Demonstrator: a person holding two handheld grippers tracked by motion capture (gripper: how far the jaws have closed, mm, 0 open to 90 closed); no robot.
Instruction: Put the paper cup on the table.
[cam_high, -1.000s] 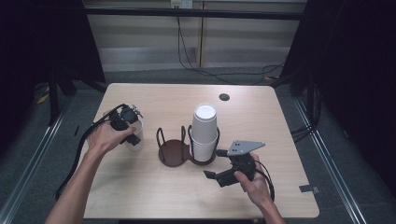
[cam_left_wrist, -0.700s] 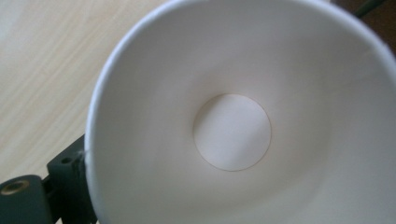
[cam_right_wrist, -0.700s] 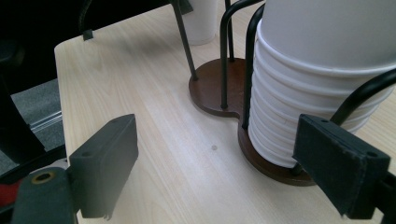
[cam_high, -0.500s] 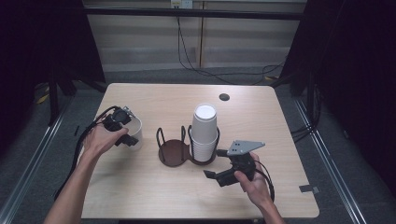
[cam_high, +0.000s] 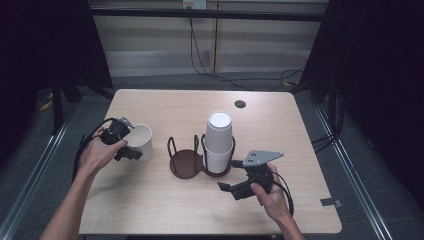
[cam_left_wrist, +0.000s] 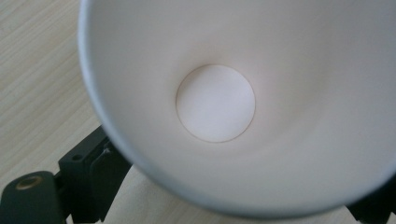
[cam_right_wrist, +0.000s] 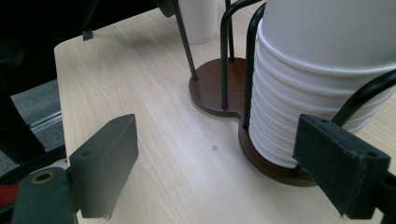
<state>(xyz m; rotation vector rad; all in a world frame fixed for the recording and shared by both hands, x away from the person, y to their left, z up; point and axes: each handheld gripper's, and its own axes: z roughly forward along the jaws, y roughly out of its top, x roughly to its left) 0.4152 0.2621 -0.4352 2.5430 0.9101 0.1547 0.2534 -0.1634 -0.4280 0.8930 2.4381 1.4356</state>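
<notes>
One paper cup sits upright on the tabletop, left of the rack, my left fingers closing around it. Stack remains racked; right fingers spread, idle.

A light wooden table carries a dark brown two-ring holder, and a stack of white cups stands upside down in its right ring. A small dark disc sits near the far edge; black cables trail across the grey floor behind
</notes>
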